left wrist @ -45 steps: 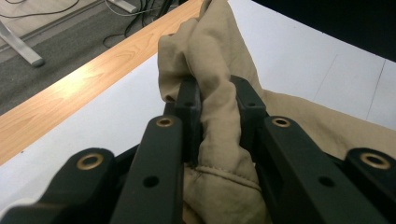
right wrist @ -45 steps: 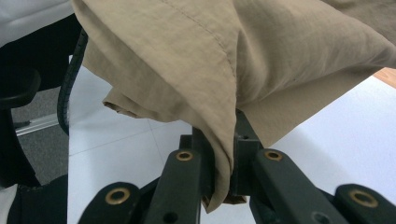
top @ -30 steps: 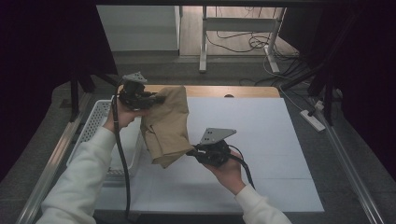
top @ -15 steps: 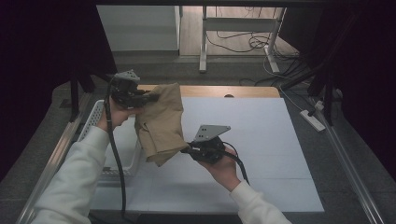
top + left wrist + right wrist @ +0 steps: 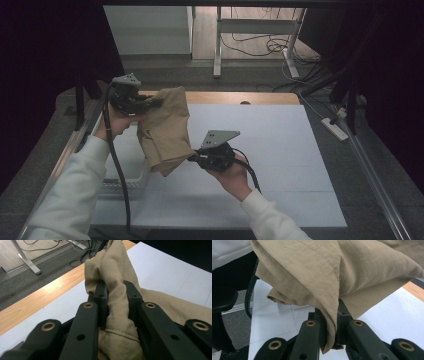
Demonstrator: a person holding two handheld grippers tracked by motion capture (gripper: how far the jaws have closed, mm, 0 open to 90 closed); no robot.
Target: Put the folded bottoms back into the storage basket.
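A crumpled tan cloth garment [image 5: 166, 130] hangs above the white surface [image 5: 280, 150], the left tool [image 5: 150, 103] clamped on its upper end, the right tool [image 5: 192, 159] clamped on its lower edge, long axis slanting between them

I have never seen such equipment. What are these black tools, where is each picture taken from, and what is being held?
A person sits at a table covered with white sheets and holds a hand tool with two black jaws in each hand. The high view looks down from above: the left gripper is at the left, the right gripper nearer the middle. The other two pictures come from small cameras on the tools, looking along their jaws. Both tools are shut on one tan cloth, lifted above the table: the left pinches a bunched fold, the right an edge. A white basket stands at the table's left.
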